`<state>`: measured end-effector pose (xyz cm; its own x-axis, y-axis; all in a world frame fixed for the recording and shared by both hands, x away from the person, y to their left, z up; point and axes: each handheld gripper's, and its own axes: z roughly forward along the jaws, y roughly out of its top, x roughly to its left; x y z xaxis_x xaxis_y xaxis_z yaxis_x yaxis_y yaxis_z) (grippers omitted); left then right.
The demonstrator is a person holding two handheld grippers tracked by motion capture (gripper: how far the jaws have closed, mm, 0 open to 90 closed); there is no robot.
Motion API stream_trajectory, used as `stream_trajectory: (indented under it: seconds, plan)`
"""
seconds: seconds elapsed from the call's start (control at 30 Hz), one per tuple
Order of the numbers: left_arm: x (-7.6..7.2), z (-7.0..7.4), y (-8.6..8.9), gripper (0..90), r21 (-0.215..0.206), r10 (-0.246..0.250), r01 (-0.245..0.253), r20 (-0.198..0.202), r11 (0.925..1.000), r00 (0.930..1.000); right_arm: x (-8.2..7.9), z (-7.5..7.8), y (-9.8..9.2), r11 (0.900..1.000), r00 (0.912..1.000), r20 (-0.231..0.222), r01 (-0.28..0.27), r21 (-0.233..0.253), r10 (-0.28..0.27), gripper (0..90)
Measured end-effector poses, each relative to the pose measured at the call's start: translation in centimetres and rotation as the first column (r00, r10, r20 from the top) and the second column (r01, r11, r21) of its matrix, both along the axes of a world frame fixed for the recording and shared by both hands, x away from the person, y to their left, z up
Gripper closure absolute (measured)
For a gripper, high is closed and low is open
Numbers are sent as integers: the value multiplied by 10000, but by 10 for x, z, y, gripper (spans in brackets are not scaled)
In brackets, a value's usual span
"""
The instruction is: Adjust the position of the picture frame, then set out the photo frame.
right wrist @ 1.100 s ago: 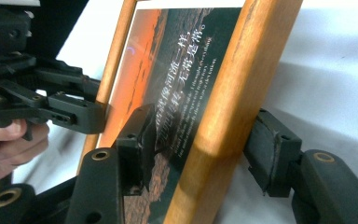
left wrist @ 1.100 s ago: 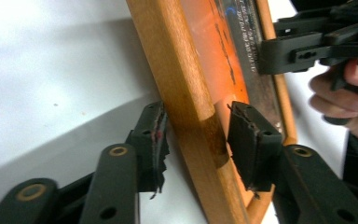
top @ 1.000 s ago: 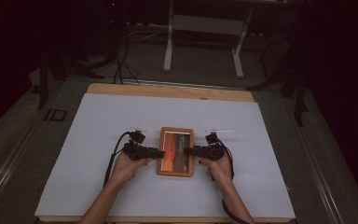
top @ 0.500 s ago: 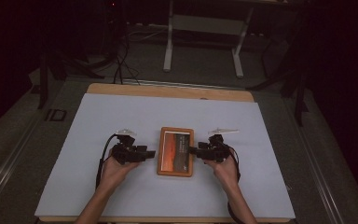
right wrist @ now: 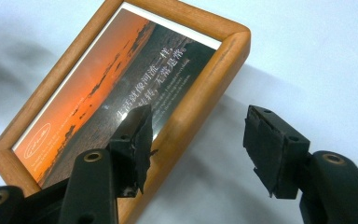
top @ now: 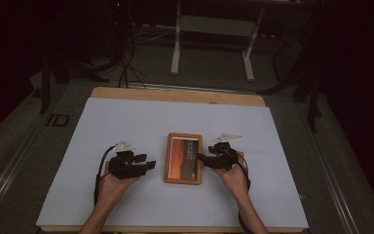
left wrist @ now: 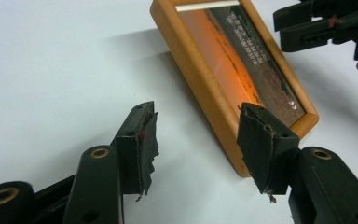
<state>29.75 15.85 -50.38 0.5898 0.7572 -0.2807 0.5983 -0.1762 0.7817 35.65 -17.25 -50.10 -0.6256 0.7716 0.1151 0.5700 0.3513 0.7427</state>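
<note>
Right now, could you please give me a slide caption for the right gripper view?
Open right tool straddling the wooden picture frame's edge on the white table.

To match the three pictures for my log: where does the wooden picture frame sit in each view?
High view: wooden picture frame lies flat at table centre, between both tools.
Left gripper view: it runs from top centre to right of middle, behind the right-hand jaw.
Right gripper view: it covers the left and centre, one jaw over its picture.
Shared landmark: the orange sunset print with white text inside the frame.
</note>
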Motion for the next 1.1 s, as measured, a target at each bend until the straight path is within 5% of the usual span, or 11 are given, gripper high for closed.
stream_trajectory:
  seconds: [0.13,0.27,0.37,0.6,0.9,1.1]
  plan:
    - [-5,-2,-2,476,-16,-105,105,42,9999,9999,1,1,4,9998,9999,64,-93,-159,94,428]
    - [-5,-5,-6,476,73,-252,252,15,9997,9997,1,5,8,9995,9991,378,-178,-249,187,527]
    - [-5,-6,-9,476,71,-316,316,14,9995,9995,2,9,13,9981,9960,847,-246,-572,294,614]
    - [-6,-9,-13,481,-44,-471,471,-82,9989,9989,11,13,25,9936,9895,1147,-791,-801,880,900]
    - [-7,-11,-15,474,-214,-469,467,-110,9987,9988,24,13,40,9815,9824,1418,-976,-1649,1215,900]
    - [-8,-11,-18,456,-268,-550,548,-69,9981,9985,35,11,40,9885,9870,1368,-658,-1358,845,900]
